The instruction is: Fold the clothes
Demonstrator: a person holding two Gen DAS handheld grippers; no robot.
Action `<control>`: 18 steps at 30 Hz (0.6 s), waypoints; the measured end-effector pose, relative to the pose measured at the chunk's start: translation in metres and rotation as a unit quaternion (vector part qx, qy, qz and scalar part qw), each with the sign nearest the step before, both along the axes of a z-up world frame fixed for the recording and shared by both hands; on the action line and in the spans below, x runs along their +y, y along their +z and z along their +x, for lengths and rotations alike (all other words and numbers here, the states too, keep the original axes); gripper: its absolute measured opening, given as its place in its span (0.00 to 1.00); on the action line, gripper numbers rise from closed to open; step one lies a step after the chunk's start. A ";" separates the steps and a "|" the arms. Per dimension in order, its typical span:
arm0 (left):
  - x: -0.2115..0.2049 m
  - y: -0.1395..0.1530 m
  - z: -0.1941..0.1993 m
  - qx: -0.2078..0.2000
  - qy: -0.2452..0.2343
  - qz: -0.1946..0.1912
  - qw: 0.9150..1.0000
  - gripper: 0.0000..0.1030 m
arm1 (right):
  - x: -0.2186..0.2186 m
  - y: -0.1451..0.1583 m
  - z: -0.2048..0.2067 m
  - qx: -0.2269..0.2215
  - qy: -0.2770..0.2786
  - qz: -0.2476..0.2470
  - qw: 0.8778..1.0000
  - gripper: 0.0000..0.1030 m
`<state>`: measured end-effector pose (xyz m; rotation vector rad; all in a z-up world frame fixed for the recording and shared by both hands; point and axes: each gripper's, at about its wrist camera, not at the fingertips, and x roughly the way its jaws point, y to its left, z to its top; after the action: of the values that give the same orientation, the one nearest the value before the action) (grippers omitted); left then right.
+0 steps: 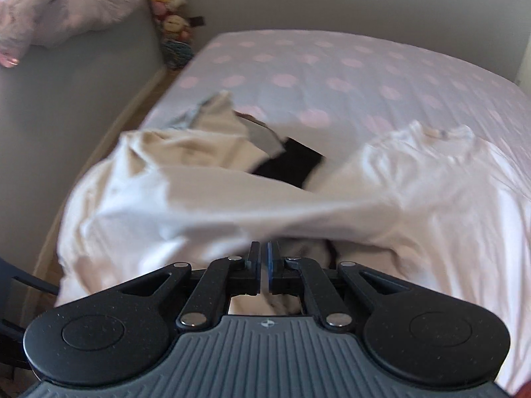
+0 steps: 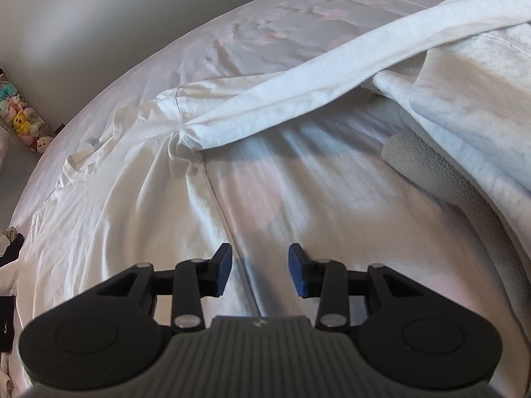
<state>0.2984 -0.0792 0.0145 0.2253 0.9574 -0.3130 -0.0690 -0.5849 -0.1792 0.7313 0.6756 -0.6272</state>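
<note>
A white long-sleeved shirt lies spread on the bed, collar away from me. My left gripper is shut on the shirt's fabric at its near edge, and a band of white cloth stretches across in front of it. In the right wrist view the same shirt lies flat at the left, and one sleeve rises in a taut band up to the right. My right gripper is open and empty, just above the shirt's side seam.
The bed has a white sheet with pink dots. A pile of clothes, cream, grey and black, lies left of the shirt. A white fleece garment lies at the right. Plush toys stand against the wall.
</note>
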 end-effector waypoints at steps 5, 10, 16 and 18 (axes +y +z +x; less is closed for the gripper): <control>-0.055 -0.040 -0.063 0.082 -0.060 -0.046 0.994 0.08 | -0.005 0.001 -0.008 0.005 0.013 0.047 0.999 0.41; -0.077 -0.062 -0.109 0.110 -0.081 -0.070 0.988 0.11 | -0.008 0.016 -0.018 0.035 0.052 0.078 0.995 0.43; -0.082 -0.077 -0.133 0.130 -0.084 -0.068 0.986 0.14 | 0.002 0.038 -0.026 0.110 0.172 0.098 0.974 0.44; -0.080 -0.081 -0.133 0.138 -0.082 -0.061 0.985 0.14 | 0.009 0.041 -0.027 0.150 0.209 0.096 0.962 0.44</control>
<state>0.1653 -0.1596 -0.0665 0.1515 1.1914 -0.5628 -0.0962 -0.5755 -0.1384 0.6487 1.1486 -0.2852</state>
